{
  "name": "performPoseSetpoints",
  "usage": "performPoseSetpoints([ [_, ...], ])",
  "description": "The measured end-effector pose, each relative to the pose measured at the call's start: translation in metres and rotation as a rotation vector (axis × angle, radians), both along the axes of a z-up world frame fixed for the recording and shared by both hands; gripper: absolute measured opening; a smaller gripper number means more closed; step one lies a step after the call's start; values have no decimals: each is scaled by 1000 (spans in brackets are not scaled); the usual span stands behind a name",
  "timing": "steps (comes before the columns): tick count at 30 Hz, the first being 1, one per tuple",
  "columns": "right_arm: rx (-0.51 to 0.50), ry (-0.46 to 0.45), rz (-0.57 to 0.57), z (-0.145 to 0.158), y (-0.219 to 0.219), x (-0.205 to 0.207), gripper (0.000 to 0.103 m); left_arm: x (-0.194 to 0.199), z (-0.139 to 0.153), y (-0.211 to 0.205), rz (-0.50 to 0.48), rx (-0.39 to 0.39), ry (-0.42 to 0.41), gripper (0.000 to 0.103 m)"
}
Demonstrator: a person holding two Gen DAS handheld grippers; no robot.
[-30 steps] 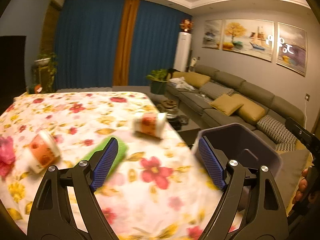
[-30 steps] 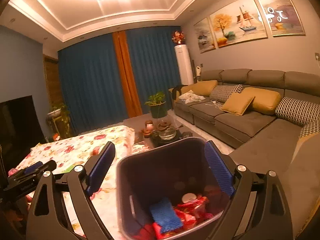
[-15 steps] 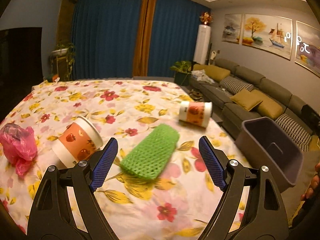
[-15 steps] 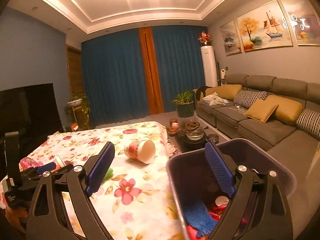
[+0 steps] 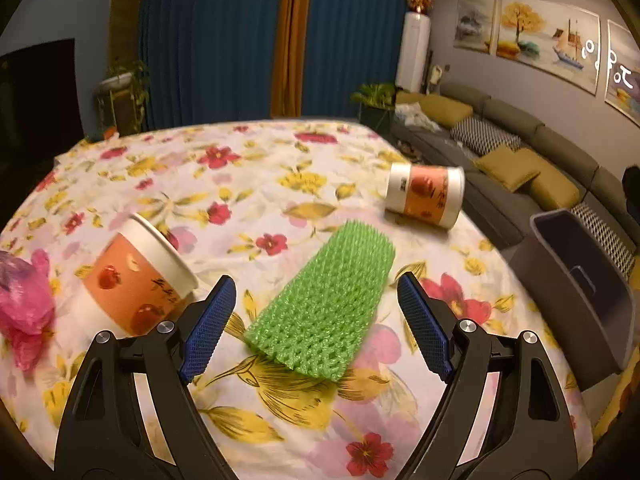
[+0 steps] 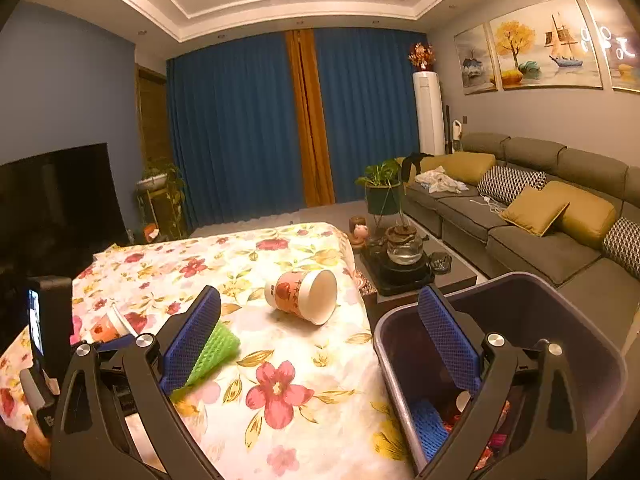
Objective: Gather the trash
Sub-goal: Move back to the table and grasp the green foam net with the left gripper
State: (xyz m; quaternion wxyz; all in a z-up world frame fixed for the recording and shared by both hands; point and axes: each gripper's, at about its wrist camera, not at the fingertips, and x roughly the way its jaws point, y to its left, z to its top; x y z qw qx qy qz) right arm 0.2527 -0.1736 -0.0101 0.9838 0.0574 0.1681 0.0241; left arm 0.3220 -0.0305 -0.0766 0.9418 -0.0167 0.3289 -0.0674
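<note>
Left wrist view: the left tool (image 5: pixel 316 320) hangs spread and empty just over a green foam net (image 5: pixel 324 308); two cups (image 5: pixel 136 276) (image 5: pixel 424 196) and a pink bag (image 5: pixel 24 304) lie on the worktop (image 5: pixel 256 184) beyond. The right tool (image 6: pixel 320 340), jaws just widened, holds nothing beside the bin (image 6: pixel 560 320), partly filled.

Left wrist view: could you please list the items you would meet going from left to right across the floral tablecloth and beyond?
Crumpled pink plastic bag → near orange paper cup → green foam net sleeve → far orange paper cup → grey plastic bin.
</note>
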Motion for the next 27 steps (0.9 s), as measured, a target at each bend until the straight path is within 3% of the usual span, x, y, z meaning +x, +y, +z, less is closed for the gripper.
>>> performPoseSetpoints([
  [5,2,41,-36,-7,4,22,95,16,-9,3,-23,-29,79,76],
  [7,4,56,-51,-9,5,31,95,22,-13,4,-27,-31,110,63],
  [11,-7,79,-56,-17,13,46,95,30,-21,3,-47,-45,165,51],
  [13,-13,93,-56,-21,18,54,95,31,-21,2,-64,-43,160,32],
  [16,-20,113,-52,-27,24,64,94,32,-22,5,-74,-68,164,15],
  [19,-22,137,-66,-34,27,78,90,29,-19,8,-79,-93,136,11],
  [21,-9,159,-69,-38,27,88,81,22,-11,9,-77,-95,100,11],
  [27,-7,203,-74,-52,26,114,76,-2,22,33,-24,-162,-38,11],
])
